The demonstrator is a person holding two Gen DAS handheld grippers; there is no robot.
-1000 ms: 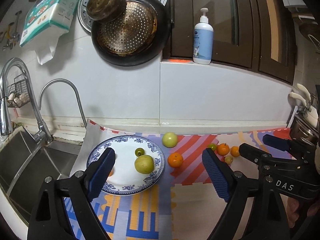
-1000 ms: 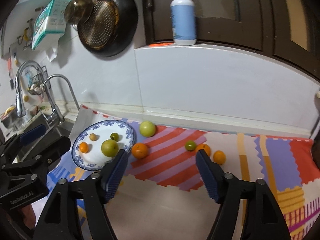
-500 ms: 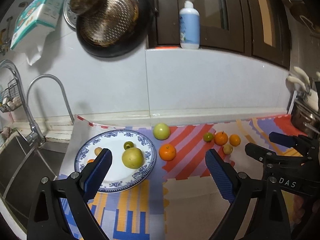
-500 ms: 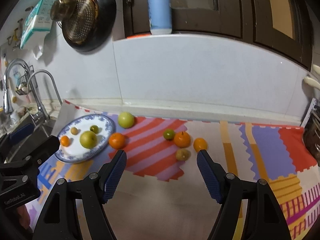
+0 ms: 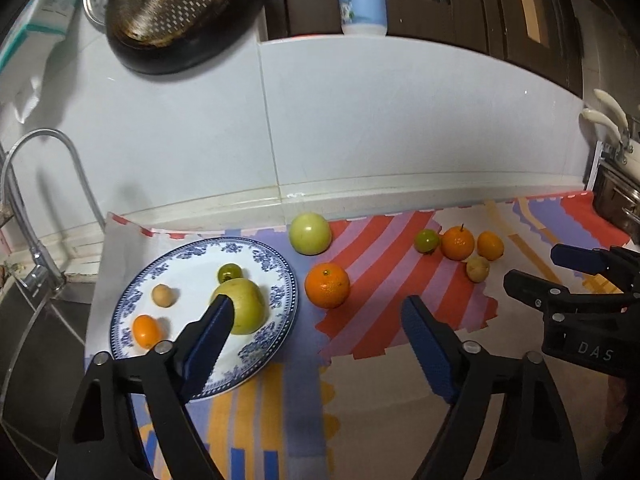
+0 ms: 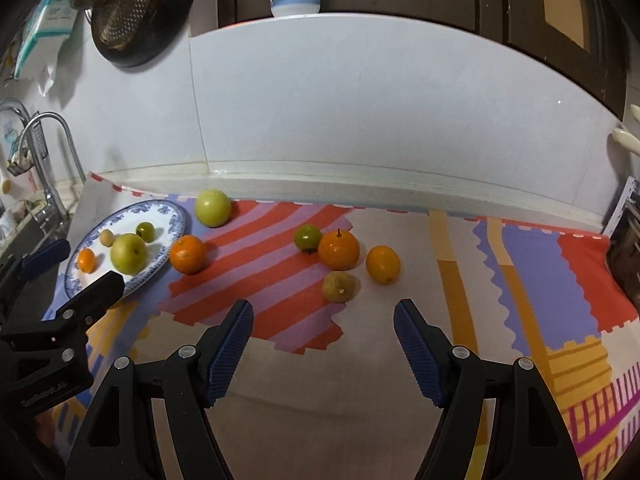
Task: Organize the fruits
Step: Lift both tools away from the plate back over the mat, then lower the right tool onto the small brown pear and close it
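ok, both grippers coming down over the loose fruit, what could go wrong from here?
1. The four small fruits ahead of the right gripper sit bunched: closing on the brownish fruit may knock the stemmed orange or small orange rolling.
2. The left gripper, jaws closing and empty, has one finger over the plate; it could bump the green apple.
3. The orange beside the plate rim may roll.
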